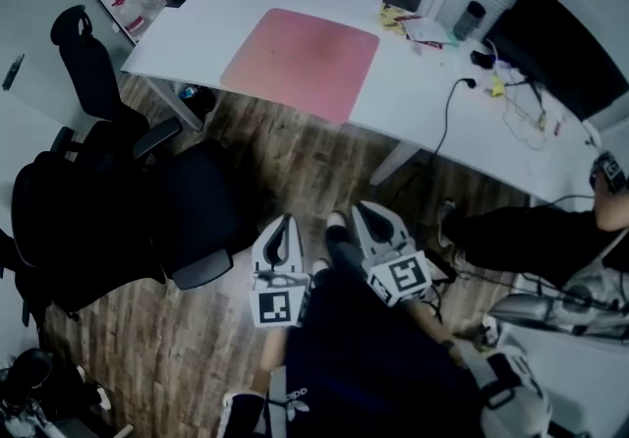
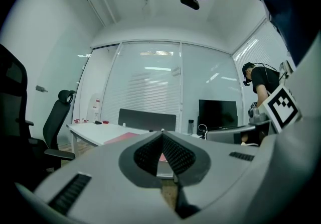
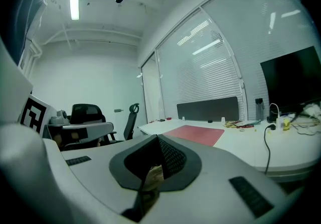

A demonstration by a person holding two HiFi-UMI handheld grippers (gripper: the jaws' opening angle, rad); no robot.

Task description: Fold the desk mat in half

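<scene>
Both grippers short of the desk, mat unfolded.
Your left gripper (image 1: 284, 223) and right gripper (image 1: 365, 211) each have their jaws pressed together with nothing between them. The pink desk mat (image 1: 303, 61) lies flat on the white desk (image 1: 432, 92), well apart from both; a black office chair (image 1: 147, 200) stands to your left.

Desk mat (image 1: 303, 61) pinkish-red, perhaps mottled; desk (image 1: 197, 28) white; chair (image 1: 187, 210) black.

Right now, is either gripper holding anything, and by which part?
Nothing is held: left gripper and right gripper are both shut and empty, well short of the desk mat.
</scene>
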